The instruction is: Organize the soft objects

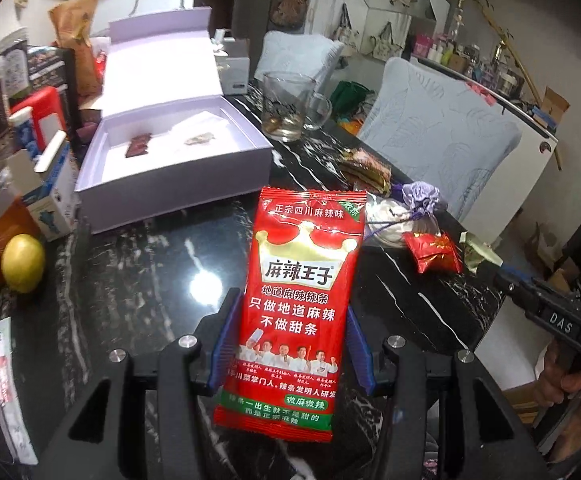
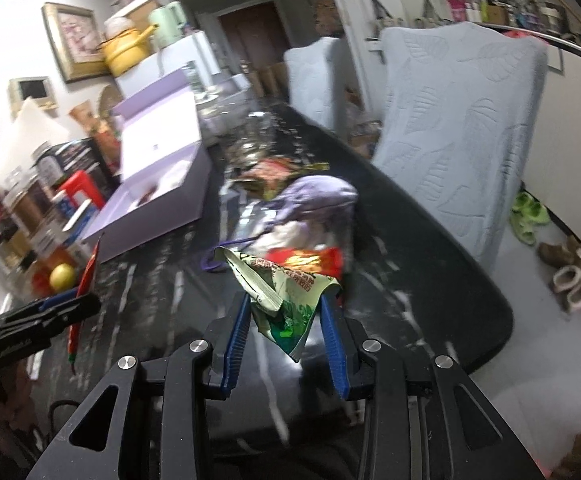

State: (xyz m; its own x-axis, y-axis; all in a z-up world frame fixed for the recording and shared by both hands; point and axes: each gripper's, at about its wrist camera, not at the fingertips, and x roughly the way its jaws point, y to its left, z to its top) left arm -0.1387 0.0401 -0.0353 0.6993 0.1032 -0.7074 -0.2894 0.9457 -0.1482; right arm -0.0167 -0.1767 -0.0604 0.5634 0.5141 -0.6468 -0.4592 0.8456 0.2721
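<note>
Both grippers loaded over the black marble table (image 1: 138,280).

Left gripper (image 1: 290,336) is clamped on the big red snack packet (image 1: 298,288); right gripper (image 2: 286,320) pinches a crumpled green wrapper (image 2: 278,292). Lavender box (image 1: 178,176) sits open beyond, I'd say.

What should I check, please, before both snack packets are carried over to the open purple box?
1. Left tool grip on the red snack packet: ok, clamped between the pads.
2. Right tool grip on the green and white packet: ok, shut on it.
3. Purple box open, with room: ok, lid up; only two small items inside.
4. Path to the box over the black table: ok, bare surface in between.
5. Glass mug beside the box: ok, apart from the box.
6. Red packet clear of the table: cannot tell.
</note>
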